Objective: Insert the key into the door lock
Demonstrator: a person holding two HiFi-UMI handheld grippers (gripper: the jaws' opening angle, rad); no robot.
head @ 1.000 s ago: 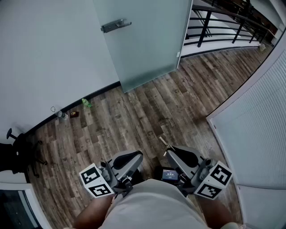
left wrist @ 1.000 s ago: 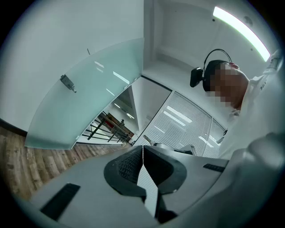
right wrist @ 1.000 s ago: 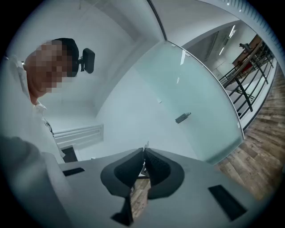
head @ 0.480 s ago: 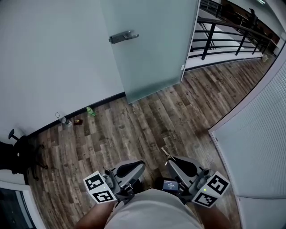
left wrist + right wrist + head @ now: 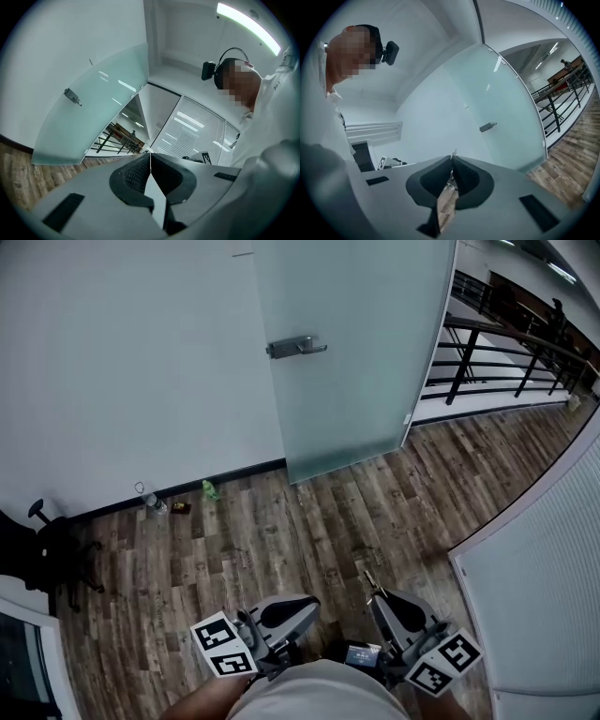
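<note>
Right gripper (image 5: pixel 451 160) first: my jaws are pressed together on the key (image 5: pixel 453 153), one key only, its thin tip poking out just past the fingertips. Over to my left gripper (image 5: pixel 150 157): jaws fully together, pad against pad, nothing between them. So that's two grippers, each with one marker cube, the left cube (image 5: pixel 225 648) and the right cube (image 5: pixel 445 662) low in the head view.

One frosted glass door (image 5: pixel 366 352) stands ahead, with one door handle (image 5: pixel 295 347) on it. From the head view the key sits well apart from that handle, with a wide stretch of wooden floor (image 5: pixel 281 531) between them. Along my right jaws, the handle shows above and to the right of the key tip.

By the wall's foot I count three small things: a clear bottle (image 5: pixel 155 504), a green item (image 5: pixel 211 490) and a small brown item (image 5: pixel 180 508). One black chair (image 5: pixel 42 549) is cut off at the left edge, and one black railing (image 5: pixel 487 362) runs beyond the door.

The key's head is buried between my pads, and any keyhole at the handle is too small to make out
</note>
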